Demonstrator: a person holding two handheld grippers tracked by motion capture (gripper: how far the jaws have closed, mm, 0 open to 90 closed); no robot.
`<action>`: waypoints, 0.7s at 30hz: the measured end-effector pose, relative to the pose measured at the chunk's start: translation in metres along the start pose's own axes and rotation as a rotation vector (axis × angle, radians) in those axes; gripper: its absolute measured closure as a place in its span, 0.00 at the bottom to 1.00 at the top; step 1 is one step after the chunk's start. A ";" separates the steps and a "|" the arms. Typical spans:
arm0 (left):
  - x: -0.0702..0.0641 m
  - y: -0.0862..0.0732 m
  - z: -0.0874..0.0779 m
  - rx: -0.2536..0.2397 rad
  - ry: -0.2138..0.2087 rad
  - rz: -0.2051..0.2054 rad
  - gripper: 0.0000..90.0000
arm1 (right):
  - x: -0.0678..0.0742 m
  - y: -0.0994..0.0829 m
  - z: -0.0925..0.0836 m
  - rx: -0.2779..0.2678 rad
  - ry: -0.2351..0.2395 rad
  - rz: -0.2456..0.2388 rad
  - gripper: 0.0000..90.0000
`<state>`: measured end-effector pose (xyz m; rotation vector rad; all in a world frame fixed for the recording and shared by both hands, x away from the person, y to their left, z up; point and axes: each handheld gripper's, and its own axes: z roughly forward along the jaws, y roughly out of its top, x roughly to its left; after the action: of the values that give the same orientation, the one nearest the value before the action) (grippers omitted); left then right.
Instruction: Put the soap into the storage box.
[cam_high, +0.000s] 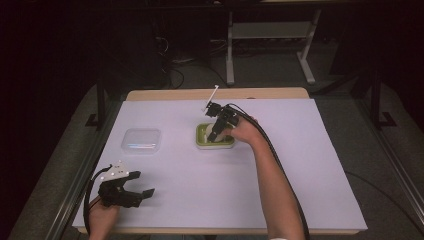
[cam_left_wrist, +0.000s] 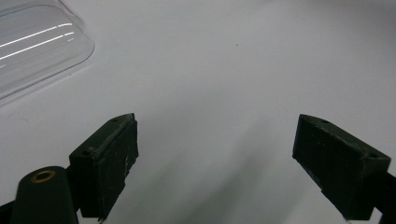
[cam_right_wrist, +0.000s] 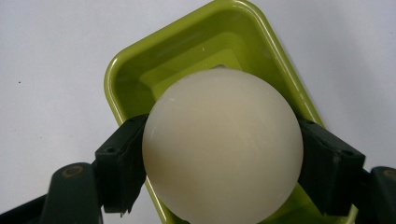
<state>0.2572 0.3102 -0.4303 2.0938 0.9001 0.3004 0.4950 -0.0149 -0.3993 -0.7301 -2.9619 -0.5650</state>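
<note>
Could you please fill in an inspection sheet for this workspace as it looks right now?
Surface: white sheet covering the table, wooden edge at the far side.
Job's things: white ball held over the green tray.
Clutter: clear plastic lid lying left of the tray.
Grippers: right gripper shut on the ball; left gripper open, holding nothing, near the table's front left.
Cables: black cable along the right forearm.
Surroundings: dark floor, white table legs beyond.

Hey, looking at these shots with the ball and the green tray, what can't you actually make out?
- Whether the white ball touches the green tray floor: in the right gripper view the ball hides it; in the high view the right gripper covers it.
- The clear lid: cut off by the left gripper view's edge.
</note>
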 end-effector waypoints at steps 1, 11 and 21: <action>0.000 0.000 0.000 0.000 0.000 -0.002 0.15 | 0.000 0.000 0.000 0.000 -0.001 0.000 0.26; 0.000 0.000 0.000 0.001 -0.002 -0.004 0.15 | 0.001 0.000 -0.001 0.005 -0.005 0.000 0.26; 0.000 0.000 0.000 0.000 -0.001 -0.004 0.15 | 0.000 0.000 0.000 0.008 -0.008 0.002 0.26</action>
<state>0.2571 0.3100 -0.4303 2.0915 0.9037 0.2968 0.4947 -0.0146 -0.3995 -0.7363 -2.9688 -0.5514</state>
